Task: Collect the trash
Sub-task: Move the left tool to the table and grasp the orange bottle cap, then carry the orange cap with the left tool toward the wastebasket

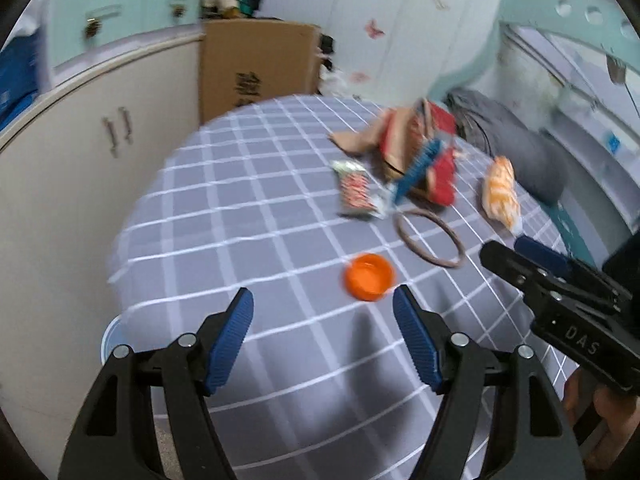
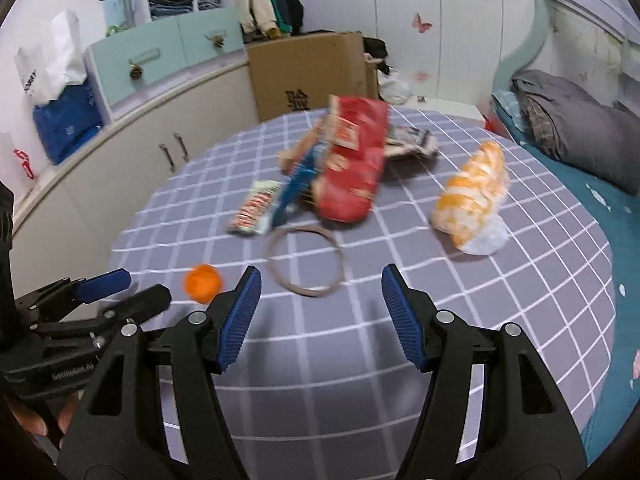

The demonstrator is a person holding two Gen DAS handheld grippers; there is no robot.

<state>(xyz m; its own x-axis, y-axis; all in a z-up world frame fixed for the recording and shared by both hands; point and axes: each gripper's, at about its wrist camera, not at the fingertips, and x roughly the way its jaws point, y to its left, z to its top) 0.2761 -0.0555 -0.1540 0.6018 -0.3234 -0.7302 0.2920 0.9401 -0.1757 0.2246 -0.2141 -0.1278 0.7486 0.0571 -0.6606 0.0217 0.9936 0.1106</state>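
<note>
Trash lies on a round table with a grey checked cloth. An orange bottle cap lies nearest. Behind it are a brown ring, a small red-and-white wrapper, a red snack bag with a blue strip against it, and an orange-and-white wrapper. My left gripper is open and empty just short of the cap. My right gripper is open and empty, near the ring.
White cabinets curve along the left. A cardboard box stands behind the table. A bed with a grey bundle lies to the right. A pale bucket rim shows below the table's left edge.
</note>
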